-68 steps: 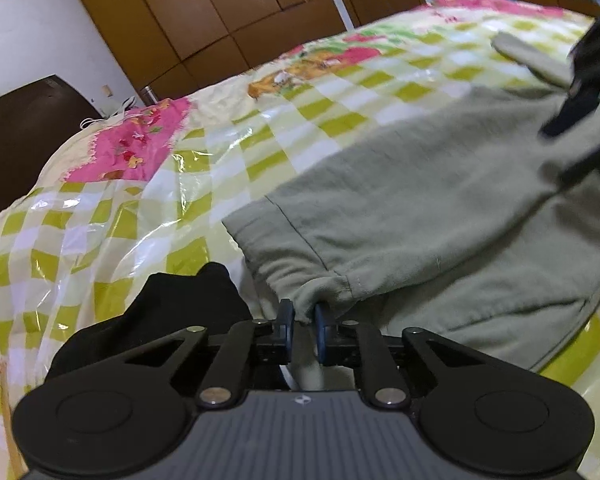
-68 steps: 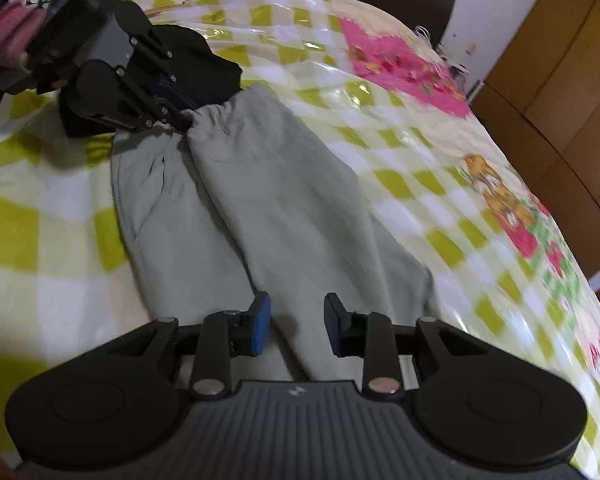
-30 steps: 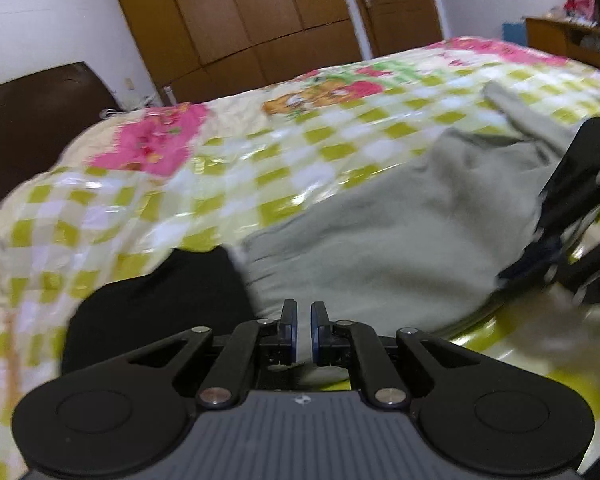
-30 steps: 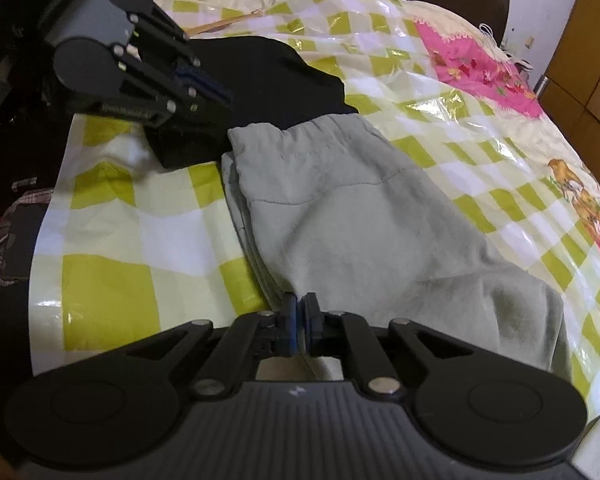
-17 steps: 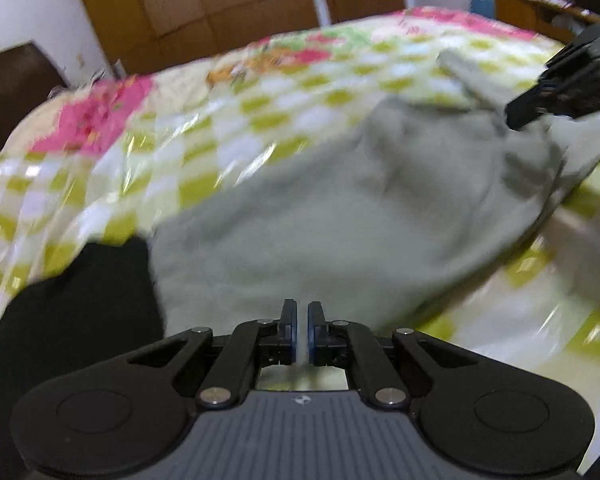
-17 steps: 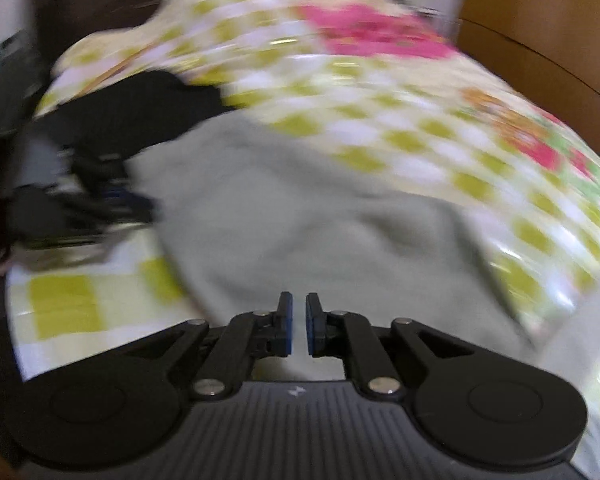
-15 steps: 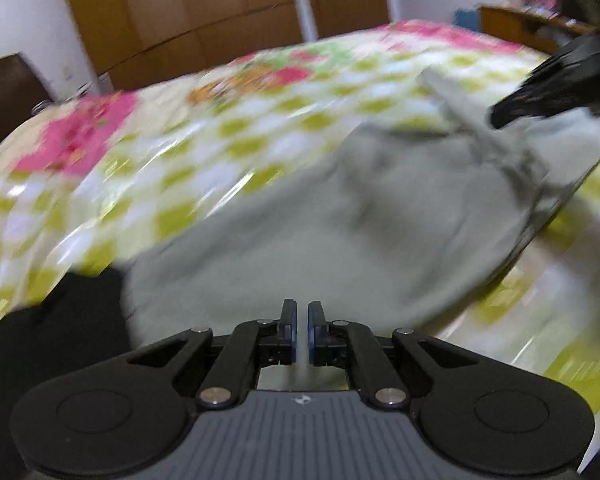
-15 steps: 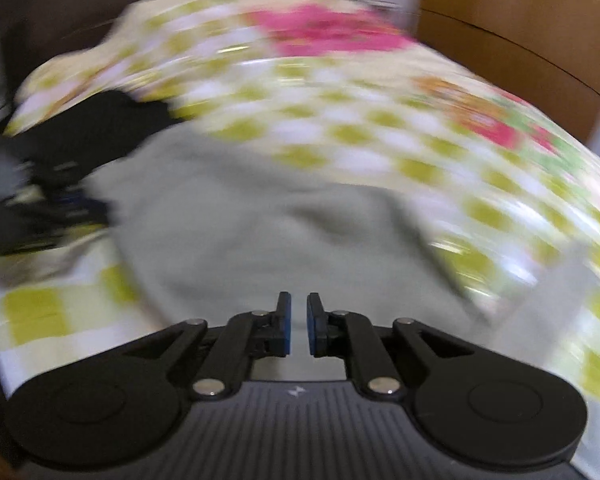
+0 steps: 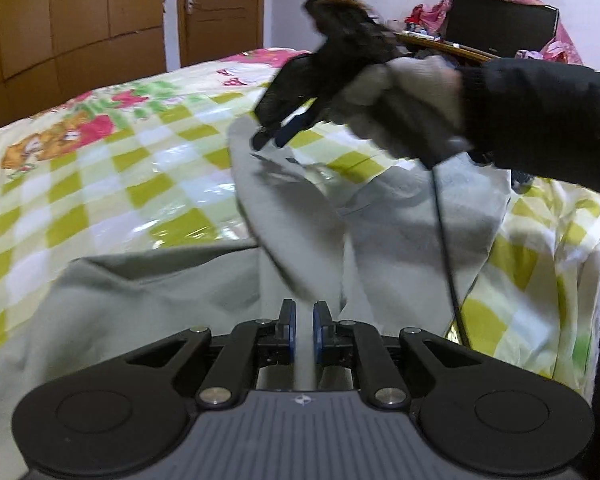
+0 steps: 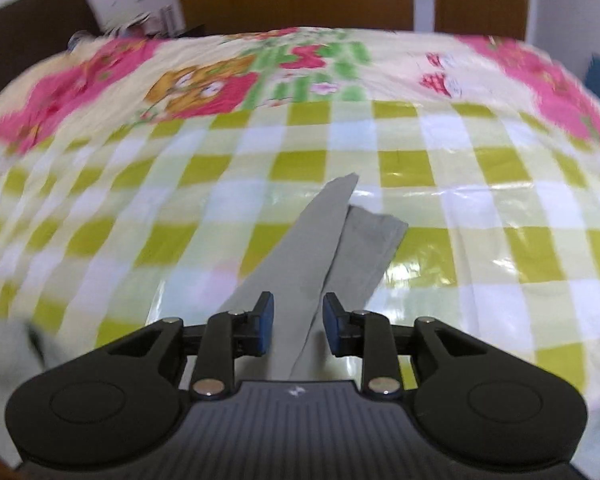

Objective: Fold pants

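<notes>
Grey-green pants lie on the checked bed cover, waist end bunched under my left gripper, legs running away toward the bed's far side. The left jaws stand nearly closed with grey cloth between them. My right gripper, held in a gloved hand, hovers over the leg ends and stands open a little. In the right wrist view the right gripper is open, and the two leg ends lie flat on the cover just ahead of it and pass under the gap.
The bed cover is yellow-green checks with pink cartoon prints at the far side. Wooden wardrobe doors stand behind the bed. A dark screen and clutter stand at the back right. A cable hangs from the right gripper.
Both grippers swung along the pants from the waist toward the leg ends. The right gripper, shut half a second ago, has opened. The black garment has left both views.
</notes>
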{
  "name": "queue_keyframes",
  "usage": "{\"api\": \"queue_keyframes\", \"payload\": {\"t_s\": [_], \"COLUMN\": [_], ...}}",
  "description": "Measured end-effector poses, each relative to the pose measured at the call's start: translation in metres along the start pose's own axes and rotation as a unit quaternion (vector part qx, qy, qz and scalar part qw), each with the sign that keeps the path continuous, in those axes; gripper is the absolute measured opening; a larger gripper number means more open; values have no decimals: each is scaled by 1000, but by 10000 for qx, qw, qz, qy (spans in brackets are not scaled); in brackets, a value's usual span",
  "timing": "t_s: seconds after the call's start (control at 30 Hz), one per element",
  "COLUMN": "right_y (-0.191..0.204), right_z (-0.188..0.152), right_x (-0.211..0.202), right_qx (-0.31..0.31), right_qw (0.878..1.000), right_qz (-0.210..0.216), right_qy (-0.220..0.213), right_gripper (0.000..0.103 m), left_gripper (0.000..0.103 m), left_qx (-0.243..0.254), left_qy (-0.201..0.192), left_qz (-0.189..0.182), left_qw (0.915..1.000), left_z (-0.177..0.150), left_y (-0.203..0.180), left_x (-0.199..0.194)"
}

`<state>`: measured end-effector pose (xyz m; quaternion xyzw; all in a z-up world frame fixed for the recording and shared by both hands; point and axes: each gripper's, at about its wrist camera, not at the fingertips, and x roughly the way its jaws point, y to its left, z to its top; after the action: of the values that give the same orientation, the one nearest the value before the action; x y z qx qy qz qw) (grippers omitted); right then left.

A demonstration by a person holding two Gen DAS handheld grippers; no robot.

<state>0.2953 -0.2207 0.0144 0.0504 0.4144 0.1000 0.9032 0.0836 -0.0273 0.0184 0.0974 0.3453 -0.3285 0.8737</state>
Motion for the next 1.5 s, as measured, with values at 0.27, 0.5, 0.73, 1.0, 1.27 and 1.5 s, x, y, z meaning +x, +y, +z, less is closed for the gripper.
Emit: {"api": "queue_keyframes", "payload": {"t_s": [0.27,0.5,0.73,1.0,1.27,1.5], "right_y": [-28,-55,-102,-164,-195,-211], "right_z": [14,18,-8,-135,-182,-166], "right_x": [35,-27,-128,-184,-162,-141], "right_qx": [815,1132,1708,2633,3549,3705], "right_qw": [9965,9899,9743,9583,9300,9245], "right_qz": [151,536,567,-403,-219,-169], "right_qy": [-48,-666,-1358,-1038,-933,-880], "right_gripper": [0,1,1,1,7,5], "left_gripper": [25,25,25,25,26,26], "left_qx": [31,267,562,781,933,1017], "left_qy": [200,184,-32,451,619,610], "left_qz": [-3,3,-251,-588,-527,-526], "left_qw": [9998,9995,9981,9942,9923,9915], "left_z": [2,13,25,10,14,22], "left_y": [-8,-21,-50,-81,-95,-105], "left_x": [16,18,15,43,51,57]}}
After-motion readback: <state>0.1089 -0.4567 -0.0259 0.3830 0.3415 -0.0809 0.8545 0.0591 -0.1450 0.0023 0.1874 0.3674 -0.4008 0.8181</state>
